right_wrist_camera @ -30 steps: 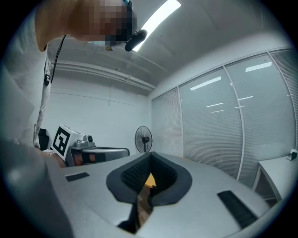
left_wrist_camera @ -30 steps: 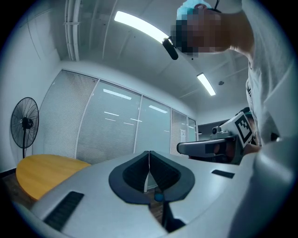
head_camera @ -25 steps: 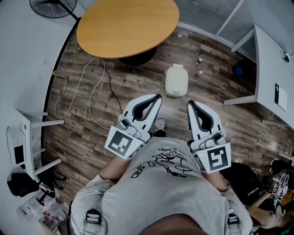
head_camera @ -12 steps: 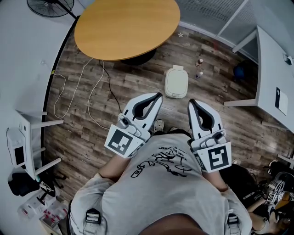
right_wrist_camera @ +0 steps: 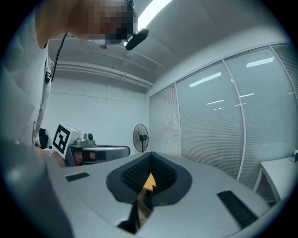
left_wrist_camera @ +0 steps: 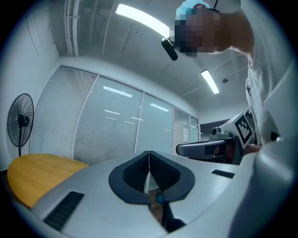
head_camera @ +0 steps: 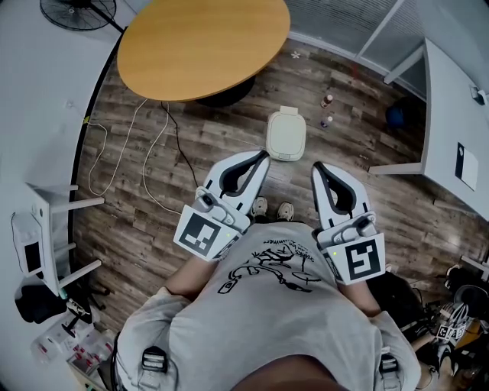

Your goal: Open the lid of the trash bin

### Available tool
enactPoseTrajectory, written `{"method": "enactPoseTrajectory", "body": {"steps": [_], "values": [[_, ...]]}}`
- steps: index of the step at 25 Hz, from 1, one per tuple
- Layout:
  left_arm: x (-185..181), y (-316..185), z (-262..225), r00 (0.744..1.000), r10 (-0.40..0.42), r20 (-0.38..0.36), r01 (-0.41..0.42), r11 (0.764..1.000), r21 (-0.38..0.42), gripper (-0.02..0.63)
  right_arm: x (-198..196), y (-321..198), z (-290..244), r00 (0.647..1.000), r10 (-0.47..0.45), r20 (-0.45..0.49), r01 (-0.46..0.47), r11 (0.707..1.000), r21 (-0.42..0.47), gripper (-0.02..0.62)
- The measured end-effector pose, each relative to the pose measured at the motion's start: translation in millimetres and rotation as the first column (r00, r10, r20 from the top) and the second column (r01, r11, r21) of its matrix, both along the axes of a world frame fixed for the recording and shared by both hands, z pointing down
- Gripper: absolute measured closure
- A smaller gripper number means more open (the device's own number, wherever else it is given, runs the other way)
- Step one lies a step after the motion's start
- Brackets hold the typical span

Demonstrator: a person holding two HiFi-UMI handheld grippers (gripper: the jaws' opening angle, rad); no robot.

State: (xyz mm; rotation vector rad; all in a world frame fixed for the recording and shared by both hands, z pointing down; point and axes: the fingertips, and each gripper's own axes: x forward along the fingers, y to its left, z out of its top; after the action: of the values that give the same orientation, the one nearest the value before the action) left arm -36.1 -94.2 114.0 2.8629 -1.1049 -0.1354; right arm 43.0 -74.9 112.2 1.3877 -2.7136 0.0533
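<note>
A small cream trash bin (head_camera: 286, 135) with its lid down stands on the wood floor just ahead of me in the head view. My left gripper (head_camera: 263, 159) is held at chest height, its tips meeting, pointing toward the bin's near left corner. My right gripper (head_camera: 315, 169) is beside it, also shut and empty, a little right of the bin. In the left gripper view the jaws (left_wrist_camera: 148, 153) touch at the tip, and the right gripper view shows its jaws (right_wrist_camera: 150, 155) closed too. Both gripper views look level across the room, so the bin is out of their sight.
A round wooden table (head_camera: 202, 44) stands beyond the bin, with a white cable (head_camera: 145, 153) looping on the floor at the left. Two small bottles (head_camera: 326, 109) stand right of the bin. A white desk (head_camera: 451, 130) is at the right, a fan (head_camera: 78, 11) at top left.
The bin has come closer to my grippers in the head view, and my shoes now show below them. Both grippers kept their pose.
</note>
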Motion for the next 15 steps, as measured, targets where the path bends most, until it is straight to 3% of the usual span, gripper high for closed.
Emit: {"method": "enactPoseTrajectory", "body": {"steps": [10,15], "values": [[13.1,-2.4,17.2,0.999,0.006,0.034,-0.005,1.0,-0.027,0.586,16.3,-4.0,19.4,0.999,0.018,-0.046,-0.019,1.0,-0.023,0.589],[15.8,-0.6,36.1,0.998,0.014,0.054,-0.009,0.996,-0.09,0.586,19.1,-5.7,33.3,0.998,0.026,-0.054,-0.029,0.998,-0.053,0.589]]}}
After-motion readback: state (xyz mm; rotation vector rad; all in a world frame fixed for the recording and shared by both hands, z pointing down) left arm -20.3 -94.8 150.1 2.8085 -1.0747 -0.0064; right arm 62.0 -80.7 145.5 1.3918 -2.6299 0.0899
